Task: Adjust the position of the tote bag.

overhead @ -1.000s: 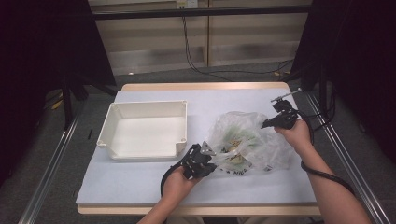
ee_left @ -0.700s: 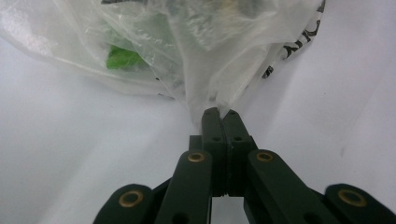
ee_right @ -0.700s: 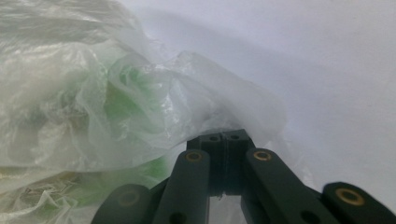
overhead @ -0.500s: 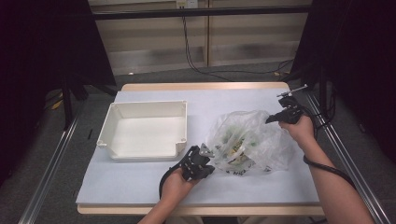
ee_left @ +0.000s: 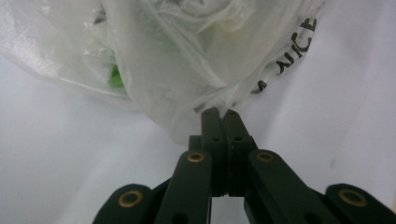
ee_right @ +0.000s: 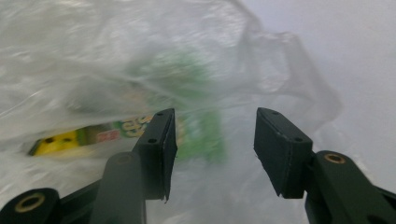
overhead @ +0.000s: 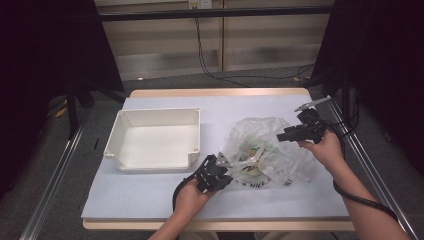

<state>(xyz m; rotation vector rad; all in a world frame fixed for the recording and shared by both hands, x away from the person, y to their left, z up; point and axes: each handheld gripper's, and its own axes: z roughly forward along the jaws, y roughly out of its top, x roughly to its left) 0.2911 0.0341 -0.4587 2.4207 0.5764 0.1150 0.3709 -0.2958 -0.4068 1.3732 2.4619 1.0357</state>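
A clear plastic bag (overhead: 265, 150) with printed packets inside lies on the white table, right of centre. My left gripper (overhead: 226, 172) is at the bag's near-left corner, shut on a pinch of its film (ee_left: 219, 109). My right gripper (overhead: 281, 136) hovers at the bag's far-right side. Its jaws have just been opening and stand apart (ee_right: 215, 140) with no film pinched between them. Beyond them the bag (ee_right: 93, 70) shows a green and yellow packet (ee_right: 126, 128) through the film.
An empty white tray (overhead: 150, 166) stands on the table's left half, close to my left hand. Black cables trail from both grippers. Metal rails run along the table's left and right sides.
The right gripper's jaws have opened, letting go of the bag's far-right edge, and the hand has lifted a little. The left gripper has stayed shut on the bag.
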